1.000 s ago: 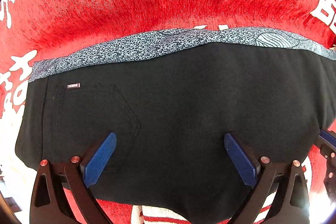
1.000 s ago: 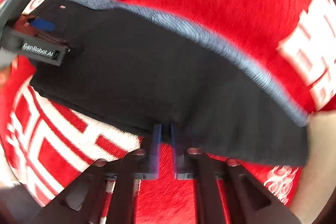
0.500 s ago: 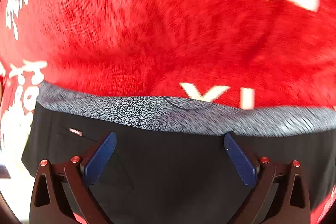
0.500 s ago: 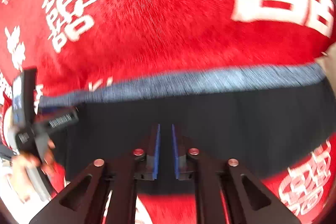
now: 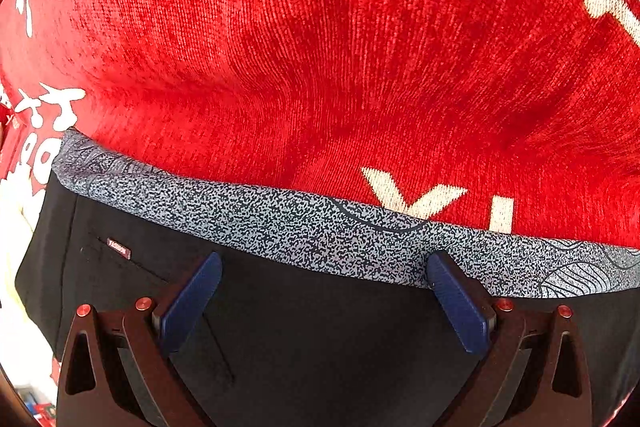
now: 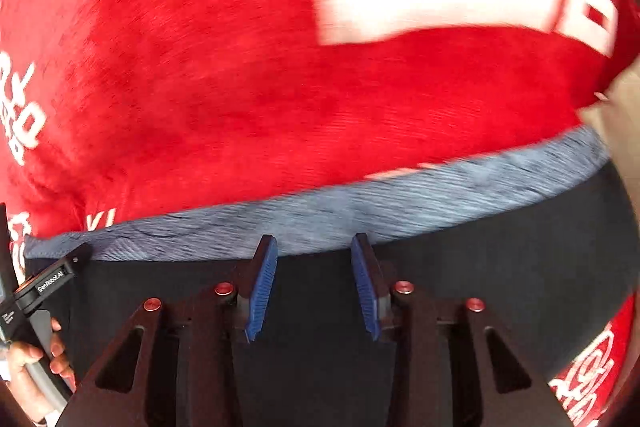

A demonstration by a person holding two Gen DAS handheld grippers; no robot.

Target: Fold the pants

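1. Your right gripper (image 6: pixel 314 259) sits nearest, at 6 o'clock; its blue fingers (image 6: pixel 262 287) have just been opening and stand apart, empty, above the black cloth.
2. Your left gripper (image 5: pixel 324 287) is spread wide, pinching nothing.
3. The pants (image 5: pixel 320 347) lie flat under both, on the red blanket (image 5: pixel 320 47). Judge them soft, light and limp; take the layered edge, not the middle.
4. Toward 12 o'clock runs their speckled grey waistband (image 5: pixel 280 223); a small tag (image 5: pixel 119 248) sits at 9 o'clock.

Pants on blanket
I'm seeing folded pants (image 5: pixel 320 339) lying on the blanket (image 5: pixel 320 47), waistband (image 5: pixel 300 231) facing the far side.
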